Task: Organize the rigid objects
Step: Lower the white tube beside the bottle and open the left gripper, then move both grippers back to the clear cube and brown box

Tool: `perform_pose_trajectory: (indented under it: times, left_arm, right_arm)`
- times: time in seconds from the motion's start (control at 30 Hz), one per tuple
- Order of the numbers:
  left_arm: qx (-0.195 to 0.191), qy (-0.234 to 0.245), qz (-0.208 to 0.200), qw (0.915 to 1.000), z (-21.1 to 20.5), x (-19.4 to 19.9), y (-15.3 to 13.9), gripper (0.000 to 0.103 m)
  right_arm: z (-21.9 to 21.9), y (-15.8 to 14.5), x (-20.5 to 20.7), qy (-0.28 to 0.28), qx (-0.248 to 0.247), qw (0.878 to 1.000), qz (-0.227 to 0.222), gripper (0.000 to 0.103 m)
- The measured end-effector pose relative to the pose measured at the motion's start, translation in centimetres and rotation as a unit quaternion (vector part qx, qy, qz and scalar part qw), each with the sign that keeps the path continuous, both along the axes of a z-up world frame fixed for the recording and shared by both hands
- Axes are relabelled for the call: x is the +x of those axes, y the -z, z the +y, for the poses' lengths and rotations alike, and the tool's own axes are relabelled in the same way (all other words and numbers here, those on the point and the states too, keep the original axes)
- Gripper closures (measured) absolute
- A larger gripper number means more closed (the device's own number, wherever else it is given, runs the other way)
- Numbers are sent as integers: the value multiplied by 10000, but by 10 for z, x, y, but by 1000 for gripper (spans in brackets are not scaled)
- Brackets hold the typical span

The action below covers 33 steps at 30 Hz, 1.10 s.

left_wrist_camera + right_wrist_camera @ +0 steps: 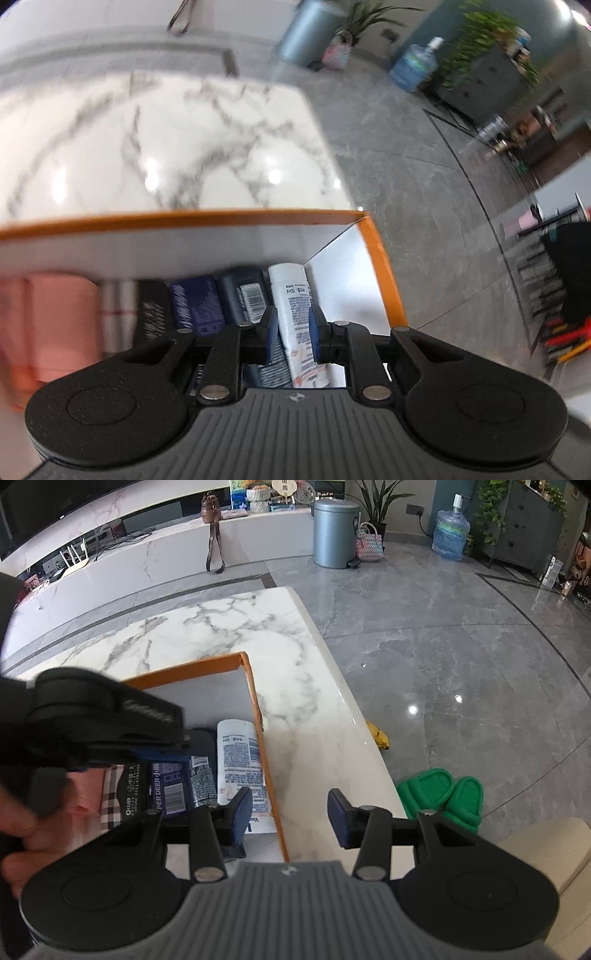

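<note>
Orange-rimmed box (380, 258) sits on the marble table (166, 147), at the table's corner nearest the grey floor (461, 646). Inside the box, a row of items: white tube (291, 295) against the box's right wall, then dark bottle (243, 291), blue pack (195, 302), black pack (153, 314), pink rolls (59, 321) further toward the box's left end. Left gripper (291, 332) hangs over the box, jaws nearly pressed together, a narrow gap left, white tube seen through that gap below them; pinching it or not, cannot tell. Right gripper (290, 818) straddles the box's right wall, jaws spread, nothing between them. Green slippers (439, 797) and banana (378, 734) on the floor beyond the table edge.
</note>
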<state>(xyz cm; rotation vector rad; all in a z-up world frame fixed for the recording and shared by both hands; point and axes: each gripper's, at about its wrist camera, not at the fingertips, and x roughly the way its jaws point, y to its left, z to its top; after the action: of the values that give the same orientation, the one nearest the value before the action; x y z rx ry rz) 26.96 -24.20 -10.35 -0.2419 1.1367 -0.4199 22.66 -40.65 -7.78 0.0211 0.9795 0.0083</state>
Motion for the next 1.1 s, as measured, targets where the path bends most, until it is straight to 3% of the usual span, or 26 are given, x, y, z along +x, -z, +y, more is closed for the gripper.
perform_pose_trajectory:
  times: [0.27,0.53,0.7,0.9,1.1]
  left_arm:
    - [391,325,-795,9955,41,-51,-58,84]
    - [634,266,-1249,9898,90,-104,-89,84]
    - [542,12,-1475,9876,118,-133,-98,84]
    - [780,-221,-1862,9792,150,-169,-102,82]
    - [577,-476,-1969,9776,189,-193,-96,65]
  right_arm:
    - [23,-27,-30,-227,-44,9992,-322,55]
    - [51,-41,-67,-508,269,9980,-249,51]
    - [66,-40,-90,-586,537,9968,-57,51]
    - [96,-36,-114,-802,533,9953,18,44]
    - [132,-34,-137,-982,398,9938,-323,44]
